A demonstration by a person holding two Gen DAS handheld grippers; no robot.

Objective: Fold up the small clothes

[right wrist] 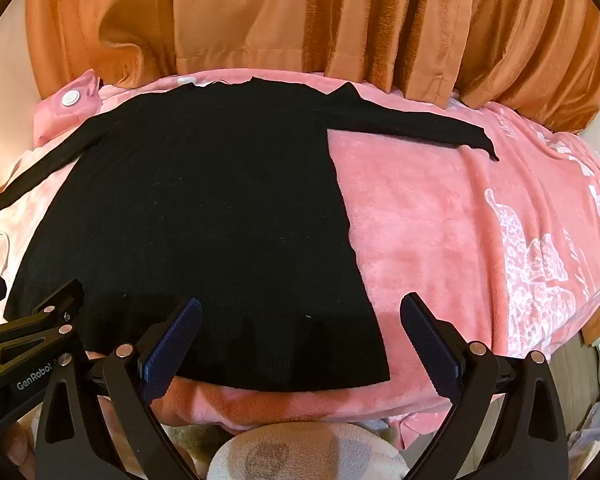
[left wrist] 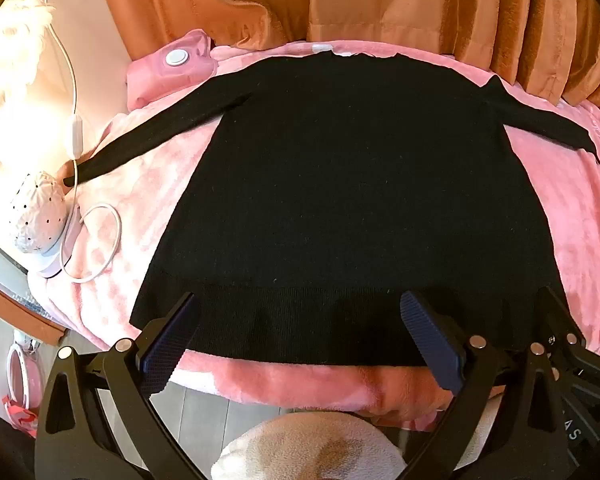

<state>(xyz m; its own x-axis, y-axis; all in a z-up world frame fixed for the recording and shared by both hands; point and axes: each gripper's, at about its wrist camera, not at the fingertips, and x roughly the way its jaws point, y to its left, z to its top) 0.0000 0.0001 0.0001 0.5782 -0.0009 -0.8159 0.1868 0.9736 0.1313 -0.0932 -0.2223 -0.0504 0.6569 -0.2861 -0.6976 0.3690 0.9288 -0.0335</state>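
A black long-sleeved sweater (left wrist: 340, 184) lies flat on a pink blanket (left wrist: 148, 208), collar at the far side, both sleeves spread outward. Its ribbed hem runs along the near edge. My left gripper (left wrist: 300, 316) is open above the left half of the hem, nothing between its fingers. In the right wrist view the sweater (right wrist: 204, 208) fills the left half, its right sleeve (right wrist: 412, 124) reaching out over the blanket (right wrist: 440, 240). My right gripper (right wrist: 300, 316) is open above the hem's right corner, holding nothing. The left gripper's frame (right wrist: 40, 332) shows at that view's left edge.
Orange curtains (left wrist: 380, 4) hang behind the bed. A white cable (left wrist: 100, 236) and a perforated white lamp (left wrist: 40, 216) sit at the blanket's left edge, near the left sleeve's cuff. A pink hot-water bag (left wrist: 172, 64) lies at the back left. White print (right wrist: 540, 264) marks the blanket's right side.
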